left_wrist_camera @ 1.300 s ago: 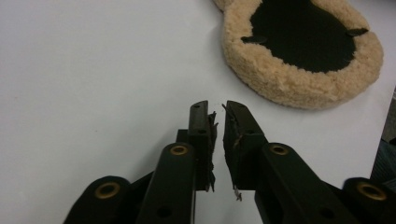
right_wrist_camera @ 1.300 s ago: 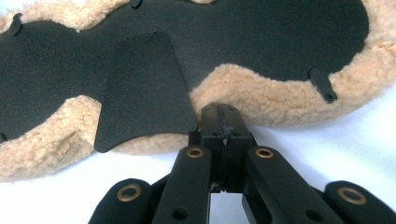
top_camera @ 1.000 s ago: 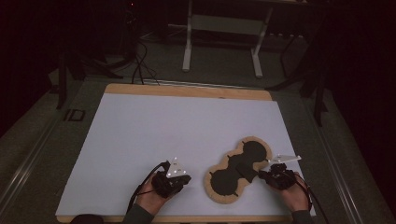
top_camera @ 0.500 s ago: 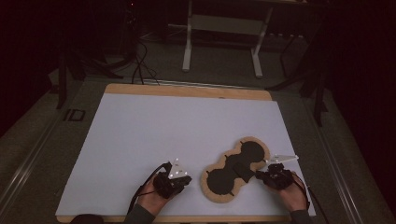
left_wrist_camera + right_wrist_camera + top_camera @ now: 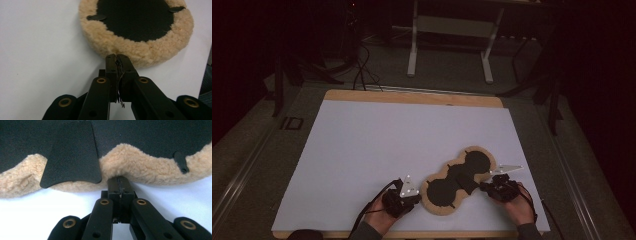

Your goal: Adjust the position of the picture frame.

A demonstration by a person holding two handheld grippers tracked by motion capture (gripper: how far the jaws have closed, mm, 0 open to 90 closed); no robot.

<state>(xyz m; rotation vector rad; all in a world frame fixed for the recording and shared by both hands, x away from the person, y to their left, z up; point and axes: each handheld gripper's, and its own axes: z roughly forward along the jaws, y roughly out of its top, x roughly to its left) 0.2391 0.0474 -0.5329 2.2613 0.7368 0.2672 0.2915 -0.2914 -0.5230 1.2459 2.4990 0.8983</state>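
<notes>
High view first: a white counter [image 5: 377,150], and on its near right part lies a figure-eight fleece pad [image 5: 458,181], black on top with a tan woolly rim. The left gripper [image 5: 403,199] sits at the pad's near-left end, the right gripper [image 5: 498,186] at its right side near the waist, each held by a hand coming in from the bottom edge.

Left gripper view now: the jaws are pressed together, tips right at the tan fleece rim [image 5: 140,50], a few fibres showing between them; whether they pinch the fleece, I cannot tell.

Right gripper view: jaws closed as well, tips tucked against the fleece where the rim dips inward, just beside a black flap [image 5: 71,155] lying over the edge.
</notes>
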